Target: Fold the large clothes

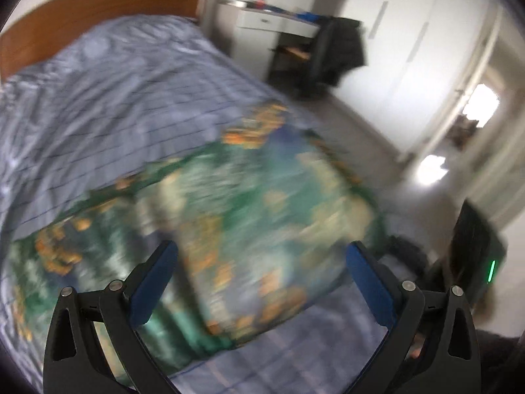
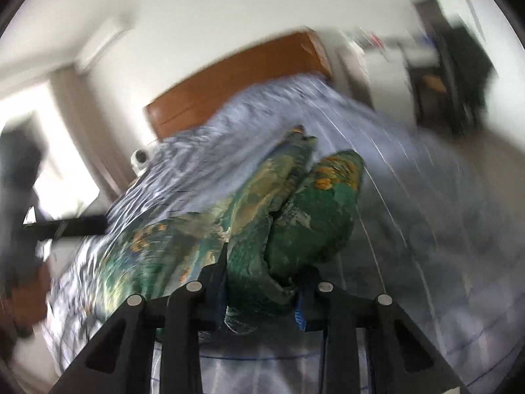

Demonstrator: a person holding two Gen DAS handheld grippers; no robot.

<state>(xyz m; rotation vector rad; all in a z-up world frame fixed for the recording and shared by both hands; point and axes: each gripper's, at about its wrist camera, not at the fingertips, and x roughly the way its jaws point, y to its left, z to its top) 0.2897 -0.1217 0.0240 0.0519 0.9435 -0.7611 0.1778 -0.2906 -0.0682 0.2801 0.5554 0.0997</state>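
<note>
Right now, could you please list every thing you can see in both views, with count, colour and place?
garment: one, green with orange and cream print, lying on the bed, one bunched part gripped.
bed: one, blue-grey checked cover, fills the middle.
headboard: one, brown wood, at the far end of the bed.
desk: one, white, beside the headboard.
chair: one, black, at the desk, dark cloth over it.
left gripper: one, black with blue pads, open above the garment.
right gripper: one, black, shut on garment.
</note>
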